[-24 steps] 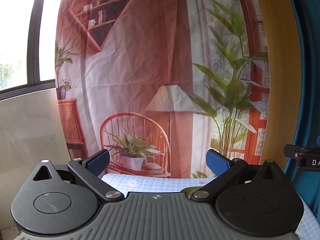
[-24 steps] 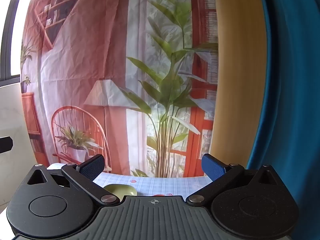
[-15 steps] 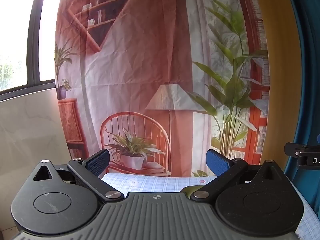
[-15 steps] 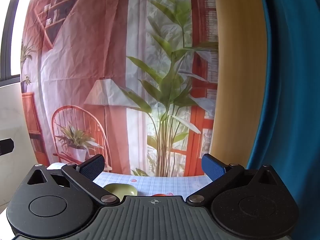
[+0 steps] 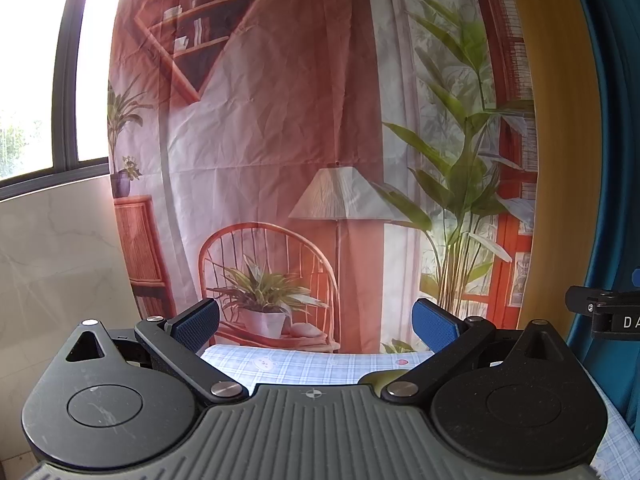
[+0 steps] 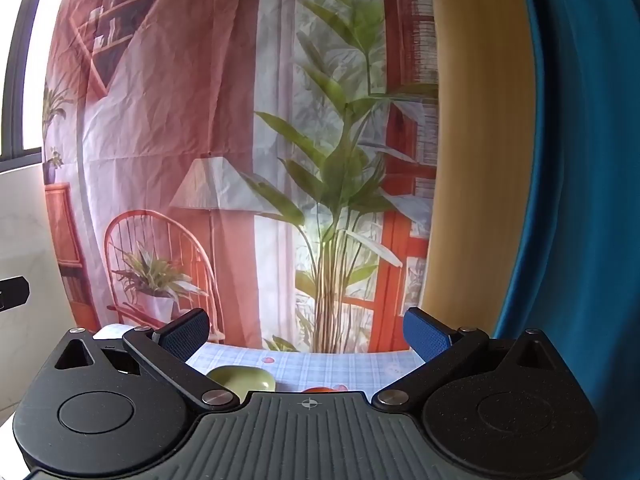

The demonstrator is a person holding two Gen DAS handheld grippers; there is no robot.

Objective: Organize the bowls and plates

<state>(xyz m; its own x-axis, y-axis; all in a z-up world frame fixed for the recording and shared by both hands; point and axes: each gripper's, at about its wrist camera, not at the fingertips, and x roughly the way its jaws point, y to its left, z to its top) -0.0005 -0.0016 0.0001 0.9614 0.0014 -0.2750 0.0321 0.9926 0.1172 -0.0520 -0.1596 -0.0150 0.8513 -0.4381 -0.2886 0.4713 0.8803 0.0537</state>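
Observation:
My left gripper [image 5: 316, 322] is open and empty, held level above the near part of a table with a blue checked cloth [image 5: 304, 366]. A sliver of a green dish [image 5: 380, 377] shows just above the gripper body. My right gripper [image 6: 306, 332] is open and empty too. Below it, a green dish [image 6: 244, 378] lies on the checked cloth [image 6: 340, 366], with the edge of an orange-red dish [image 6: 320, 389] to its right. Both dishes are mostly hidden by the gripper body. I cannot tell whether they are plates or bowls.
A printed backdrop [image 5: 320, 140] of a chair, lamp and plants hangs behind the table. A window [image 5: 36, 80] and marble wall are at the left. A blue curtain [image 6: 580, 200] hangs at the right. The other gripper's tip [image 5: 604, 316] shows at the right edge.
Both views have drifted very slightly; a little more of the checked cloth shows in front of each gripper. Both grippers stay open.

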